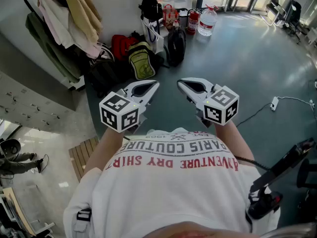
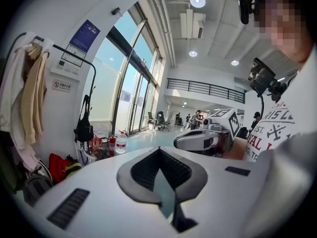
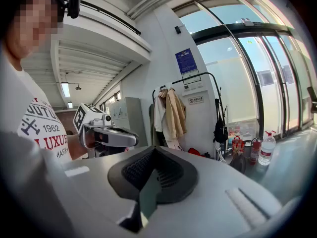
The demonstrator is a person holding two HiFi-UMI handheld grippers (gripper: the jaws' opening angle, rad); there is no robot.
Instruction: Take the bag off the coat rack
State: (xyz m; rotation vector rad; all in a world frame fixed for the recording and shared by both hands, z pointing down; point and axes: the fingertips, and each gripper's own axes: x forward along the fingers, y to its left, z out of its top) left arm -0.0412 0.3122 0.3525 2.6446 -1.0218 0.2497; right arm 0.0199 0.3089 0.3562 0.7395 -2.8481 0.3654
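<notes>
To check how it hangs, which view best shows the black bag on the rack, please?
The left gripper view: the black bag hangs in full, clear outline. The right gripper view shows it smaller; the head view foreshortens it from above.

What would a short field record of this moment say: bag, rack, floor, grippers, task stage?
bag: black bag, hanging on the coat rack
rack: by the wall, clothes also hung on it
floor below: red bag, green backpack, black backpack
left gripper: shut, empty, held near the person's chest
right gripper: shut, empty, beside the left
task stage: not begun; both grippers well short of the bag
</notes>
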